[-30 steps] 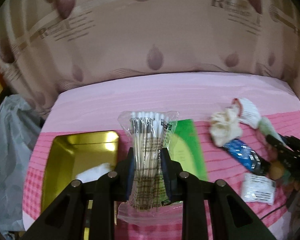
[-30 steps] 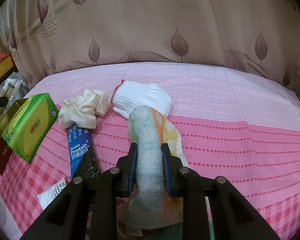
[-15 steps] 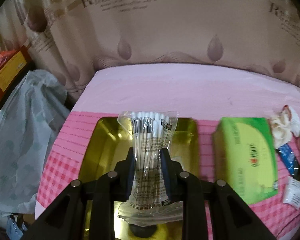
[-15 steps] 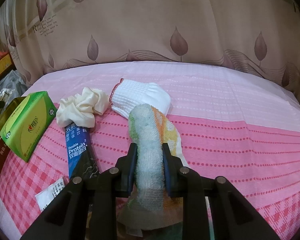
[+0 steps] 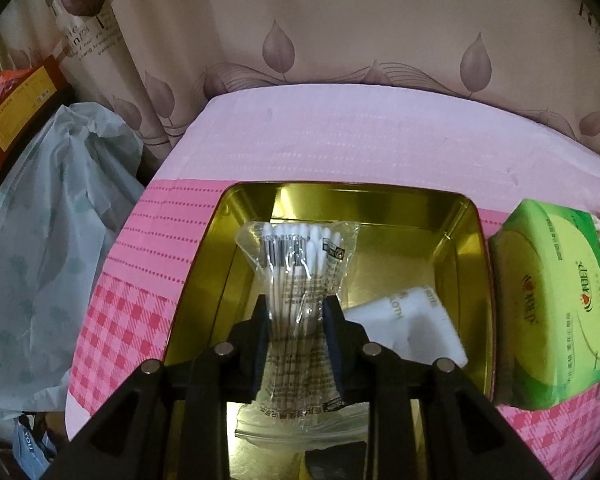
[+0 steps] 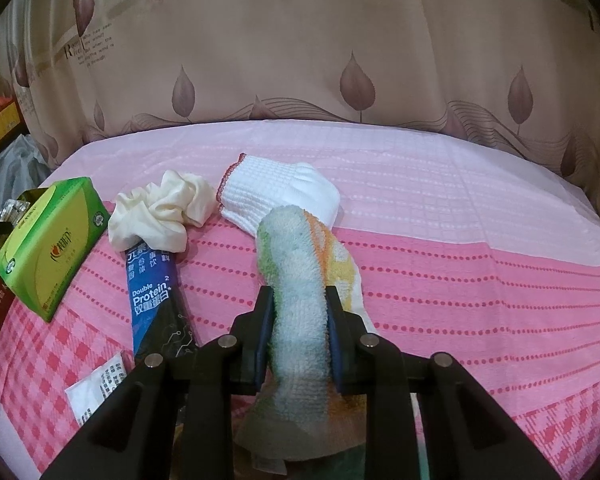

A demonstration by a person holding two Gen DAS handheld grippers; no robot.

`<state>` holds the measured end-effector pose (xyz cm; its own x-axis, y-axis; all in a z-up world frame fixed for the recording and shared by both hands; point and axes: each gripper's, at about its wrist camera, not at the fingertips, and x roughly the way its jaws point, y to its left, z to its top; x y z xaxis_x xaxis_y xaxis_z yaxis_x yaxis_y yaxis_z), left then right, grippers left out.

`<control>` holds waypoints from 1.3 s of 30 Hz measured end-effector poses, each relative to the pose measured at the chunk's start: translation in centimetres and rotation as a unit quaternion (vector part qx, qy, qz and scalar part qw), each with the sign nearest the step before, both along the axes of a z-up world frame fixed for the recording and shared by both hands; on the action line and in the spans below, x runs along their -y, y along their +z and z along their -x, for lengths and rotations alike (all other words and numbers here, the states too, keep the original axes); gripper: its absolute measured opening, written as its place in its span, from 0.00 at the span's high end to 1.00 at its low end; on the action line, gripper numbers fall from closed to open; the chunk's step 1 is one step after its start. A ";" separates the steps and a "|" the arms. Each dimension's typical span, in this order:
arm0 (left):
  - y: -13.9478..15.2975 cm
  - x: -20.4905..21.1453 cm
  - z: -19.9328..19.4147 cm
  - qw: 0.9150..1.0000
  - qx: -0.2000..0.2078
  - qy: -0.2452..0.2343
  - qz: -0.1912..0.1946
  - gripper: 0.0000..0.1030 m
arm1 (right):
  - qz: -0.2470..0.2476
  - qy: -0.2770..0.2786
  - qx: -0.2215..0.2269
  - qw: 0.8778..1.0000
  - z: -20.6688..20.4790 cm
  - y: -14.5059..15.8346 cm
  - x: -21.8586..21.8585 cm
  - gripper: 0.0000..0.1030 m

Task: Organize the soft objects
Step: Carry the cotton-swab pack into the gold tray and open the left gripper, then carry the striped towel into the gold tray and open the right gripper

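Carrying: the left gripper (image 5: 296,320) is clamped on a clear plastic bag of white-tipped cotton swabs (image 5: 298,276), pads pressing both sides of the bag's waist; its jaws have just been easing a little wider, though the bag is visibly pinched between them.
Changed view: a second ago the left camera looked across the table with the box off to the lower left; now the open gold metal tin box (image 5: 466,248) fills the middle, directly below the bag.
Box contents: a white folded cloth packet (image 5: 404,320) lies in the near right part of the tin; the rest of the floor is bare metal.
Beside the box: a green plastic-wrapped tissue pack (image 5: 548,312) sits just right of the tin's rim.
Right gripper (image 6: 298,332): closed on a rolled pale green and orange terry towel (image 6: 300,280), hanging over the pink checked tablecloth (image 6: 480,300), unchanged over the last second.
Waiting: a cream fabric scrunchie (image 6: 160,210), a white knitted glove (image 6: 284,196) and a blue protein-drink sachet (image 6: 150,292) lie on the cloth.
Meaning: the swabs look ready for release into the tin; the towel probably follows.
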<state>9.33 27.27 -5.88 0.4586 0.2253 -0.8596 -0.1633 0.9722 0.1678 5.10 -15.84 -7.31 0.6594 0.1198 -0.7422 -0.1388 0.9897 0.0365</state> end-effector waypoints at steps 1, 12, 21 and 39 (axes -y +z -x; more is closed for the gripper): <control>0.0 -0.1 0.1 1.000 0.000 0.001 0.002 0.71 | 0.001 0.000 0.000 1.000 0.0 0.0 0.0 0.78; 2.2 -0.7 1.3 1.000 0.025 0.008 -0.004 0.44 | 0.009 -0.003 -0.001 1.000 0.1 0.0 -0.2 0.77; 4.5 1.7 4.1 0.997 0.073 0.002 -0.033 0.44 | 0.013 -0.004 0.000 1.000 0.1 0.0 -0.3 0.77; 3.8 3.6 5.1 0.993 0.115 -0.003 -0.019 0.44 | 0.007 -0.023 0.034 0.999 1.0 5.6 -1.8 0.82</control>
<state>4.25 23.64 -2.11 0.6426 0.2526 -0.7234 -0.1960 0.9669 0.1635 4.06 -14.07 -1.71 0.7126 0.0784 -0.6972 -0.0946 0.9954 0.0153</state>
